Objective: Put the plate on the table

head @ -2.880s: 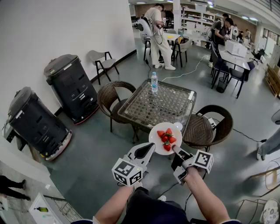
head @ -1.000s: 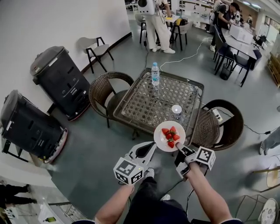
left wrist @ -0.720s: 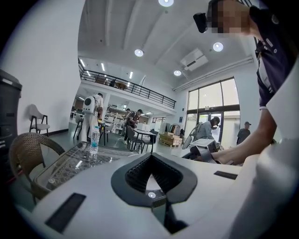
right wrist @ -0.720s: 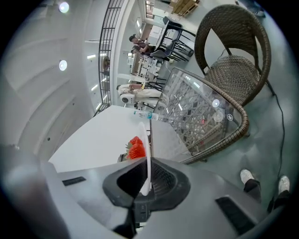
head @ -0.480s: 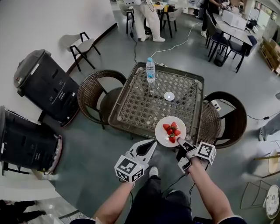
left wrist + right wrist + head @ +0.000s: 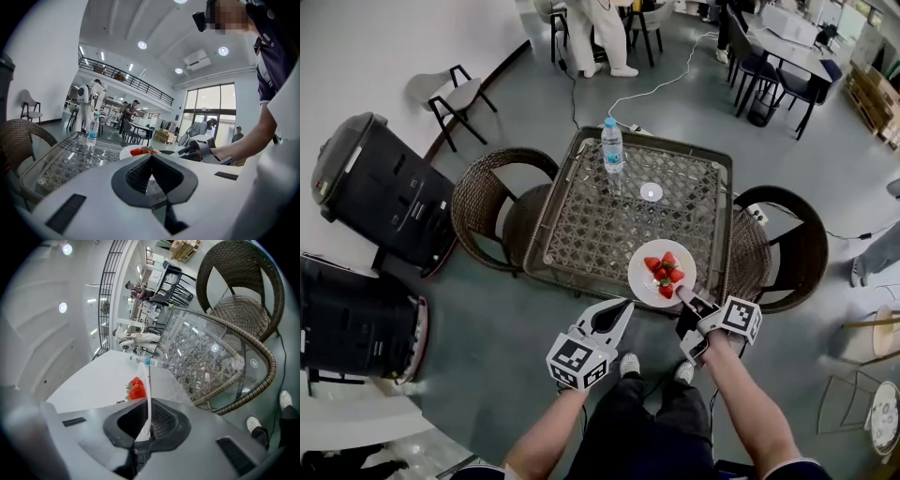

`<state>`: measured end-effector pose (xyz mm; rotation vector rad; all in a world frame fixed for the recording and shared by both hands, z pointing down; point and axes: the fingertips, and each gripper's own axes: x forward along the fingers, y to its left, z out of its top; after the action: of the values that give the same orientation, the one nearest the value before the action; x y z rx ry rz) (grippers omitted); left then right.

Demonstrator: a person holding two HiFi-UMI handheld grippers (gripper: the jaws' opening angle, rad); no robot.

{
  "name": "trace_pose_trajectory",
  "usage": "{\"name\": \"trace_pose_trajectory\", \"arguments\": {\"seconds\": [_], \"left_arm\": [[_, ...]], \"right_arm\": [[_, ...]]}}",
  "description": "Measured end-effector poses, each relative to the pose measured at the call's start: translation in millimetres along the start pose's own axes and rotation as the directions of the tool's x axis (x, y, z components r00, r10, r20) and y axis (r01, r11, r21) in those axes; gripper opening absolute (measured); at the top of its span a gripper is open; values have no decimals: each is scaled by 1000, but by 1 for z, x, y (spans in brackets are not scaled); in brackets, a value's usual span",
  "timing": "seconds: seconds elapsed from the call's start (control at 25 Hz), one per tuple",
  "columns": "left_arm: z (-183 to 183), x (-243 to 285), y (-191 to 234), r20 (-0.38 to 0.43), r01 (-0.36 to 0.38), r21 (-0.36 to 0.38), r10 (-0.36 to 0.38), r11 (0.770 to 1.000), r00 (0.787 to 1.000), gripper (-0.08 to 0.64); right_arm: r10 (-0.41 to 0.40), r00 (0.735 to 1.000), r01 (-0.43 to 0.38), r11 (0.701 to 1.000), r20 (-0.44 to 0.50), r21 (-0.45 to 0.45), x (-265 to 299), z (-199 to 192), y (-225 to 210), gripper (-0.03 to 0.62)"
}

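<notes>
A white plate (image 6: 648,270) with several red strawberries (image 6: 664,272) hangs level over the near right part of the glass-topped wicker table (image 6: 591,220). My right gripper (image 6: 683,296) is shut on the plate's near rim. In the right gripper view the plate (image 6: 149,380) runs edge-on between the jaws, with strawberries (image 6: 136,389) to its left. My left gripper (image 6: 621,310) is shut on nothing, below and left of the plate, off the table's near edge. In the left gripper view, past the gripper (image 6: 151,161), the plate (image 6: 129,150) shows ahead.
On the table stand a water bottle (image 6: 611,143) at the far side and a small round white thing (image 6: 652,191). Wicker chairs sit left (image 6: 492,202) and right (image 6: 787,251) of it. Two black machines (image 6: 380,192) stand by the left wall. People stand further back.
The person has walked up to the table. The plate, held all along by the right gripper, has come from short of the table to over its near right part.
</notes>
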<state>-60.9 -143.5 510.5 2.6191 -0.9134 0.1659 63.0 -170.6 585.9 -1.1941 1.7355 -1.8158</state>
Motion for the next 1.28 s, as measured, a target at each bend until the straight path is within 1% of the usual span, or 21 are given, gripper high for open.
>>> {"name": "trace_pose_trajectory", "arguments": {"seconds": [0.16,0.32,0.4,0.56,0.8,1.08,1.28], "left_arm": [[-6,1,3,-3,-22,-23,22,999,1000,6],[-16,6,7,-19,-60,-41,59,997,998,6],[-22,7,10,-31,-81,-40,79,996,996,6],[-33,6,19,-59,-112,-28,111,993,992,6],[-45,11,25,-94,-119,-34,115,992,989,6],[-51,16,27,-116,-112,-41,107,993,987,6],[-53,19,28,-123,-100,-47,94,994,988,6]], "right_arm": [[-26,999,25,999,-30,-22,8,2,-12,12],[-56,996,55,998,-73,-10,15,2,-35,12],[-59,994,60,998,-88,6,22,-1,-47,12],[-92,989,94,995,-117,13,34,-10,-66,12],[-112,985,117,993,-128,28,45,-12,-85,12],[-146,980,153,987,-134,45,49,-11,-109,12],[-160,978,169,984,-132,59,52,-11,-116,12]]}}
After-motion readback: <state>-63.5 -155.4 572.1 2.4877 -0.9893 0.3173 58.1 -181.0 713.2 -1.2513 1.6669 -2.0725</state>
